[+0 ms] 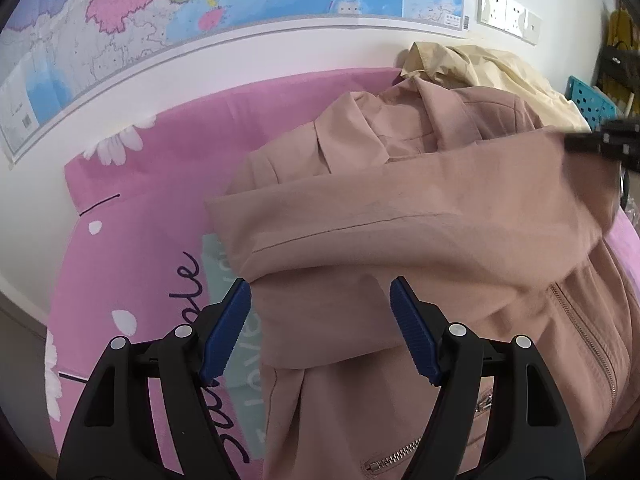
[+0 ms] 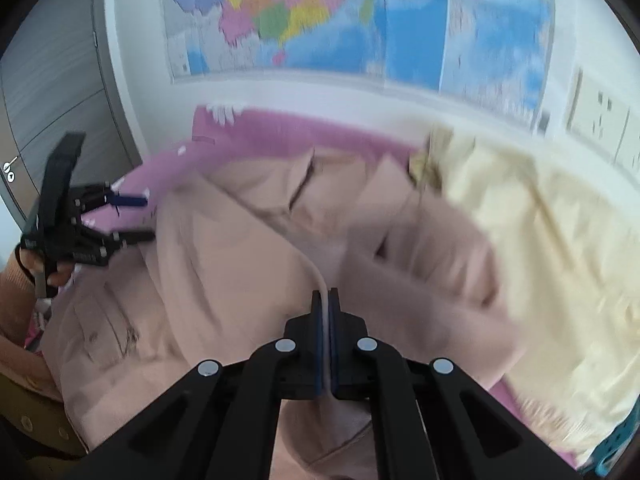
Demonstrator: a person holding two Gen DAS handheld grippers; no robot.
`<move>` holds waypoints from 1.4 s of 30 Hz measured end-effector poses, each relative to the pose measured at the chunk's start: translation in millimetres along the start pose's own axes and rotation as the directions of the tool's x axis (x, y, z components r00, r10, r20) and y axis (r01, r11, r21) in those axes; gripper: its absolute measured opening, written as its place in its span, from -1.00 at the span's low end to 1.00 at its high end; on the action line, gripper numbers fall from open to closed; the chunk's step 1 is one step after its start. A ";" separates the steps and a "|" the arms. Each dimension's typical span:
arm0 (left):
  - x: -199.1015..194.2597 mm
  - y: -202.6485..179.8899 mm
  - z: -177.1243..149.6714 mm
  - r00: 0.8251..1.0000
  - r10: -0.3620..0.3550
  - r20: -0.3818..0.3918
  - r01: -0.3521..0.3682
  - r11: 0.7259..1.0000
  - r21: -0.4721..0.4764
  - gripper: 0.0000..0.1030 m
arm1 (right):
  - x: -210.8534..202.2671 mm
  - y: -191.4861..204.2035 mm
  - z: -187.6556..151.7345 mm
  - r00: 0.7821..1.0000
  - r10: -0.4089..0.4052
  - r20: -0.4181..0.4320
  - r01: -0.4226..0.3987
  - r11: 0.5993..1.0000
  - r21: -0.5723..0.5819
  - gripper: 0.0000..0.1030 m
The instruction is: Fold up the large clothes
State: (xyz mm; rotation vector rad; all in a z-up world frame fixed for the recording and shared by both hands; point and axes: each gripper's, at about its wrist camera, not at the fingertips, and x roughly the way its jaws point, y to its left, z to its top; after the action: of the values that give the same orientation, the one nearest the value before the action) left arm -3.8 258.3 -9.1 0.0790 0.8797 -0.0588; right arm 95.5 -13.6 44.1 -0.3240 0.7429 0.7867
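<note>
A dusty pink zip jacket lies on a pink printed sheet, one sleeve folded across its front. My left gripper is open and empty, its blue pads just above the jacket's left edge. My right gripper is shut on a fold of the pink jacket and holds it up. The right wrist view is blurred. The left gripper shows open at the left there. The right gripper's black tip shows at the sleeve's right end in the left wrist view.
A cream garment lies behind and right of the jacket, also in the right wrist view. A wall map and sockets are on the wall behind. A teal perforated crate stands at the right.
</note>
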 end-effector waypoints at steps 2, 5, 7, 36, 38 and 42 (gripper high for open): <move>-0.6 1.1 1.0 1.000 0.003 0.004 -0.003 1.000 -0.005 0.39 | -0.2 -1.2 11.4 0.999 -0.018 0.027 0.018 1.000 -0.020 -0.95; -0.4 6.8 1.5 1.000 0.022 0.004 -0.022 0.999 -0.026 0.39 | 22.9 -7.8 20.8 1.000 -0.026 -0.001 0.026 0.999 -0.023 -0.95; 1.6 14.5 0.8 1.000 0.022 -0.005 -0.023 0.998 -0.054 0.40 | 45.5 -16.7 16.5 0.997 -0.063 -0.039 0.063 0.998 -0.007 -0.93; 11.8 50.2 -29.7 0.991 -0.104 -0.086 0.092 0.986 -0.141 -0.03 | 81.1 -41.4 -54.9 0.983 -0.100 -0.152 0.121 0.983 0.135 0.02; 5.8 46.1 -27.9 0.993 -0.098 -0.070 0.089 0.989 -0.118 0.12 | 79.1 -44.8 -54.1 0.985 -0.094 -0.144 0.116 0.981 0.155 -0.01; -0.4 39.3 -25.4 0.992 -0.110 -0.055 0.104 0.990 -0.100 0.23 | 62.6 -42.1 -53.1 0.987 -0.104 -0.120 0.122 0.980 0.158 0.11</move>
State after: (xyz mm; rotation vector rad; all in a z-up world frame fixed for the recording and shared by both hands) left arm -20.2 299.8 -23.1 -0.0575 0.9460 -0.1143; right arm 130.7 -37.1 -37.9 -0.2597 0.8811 0.5986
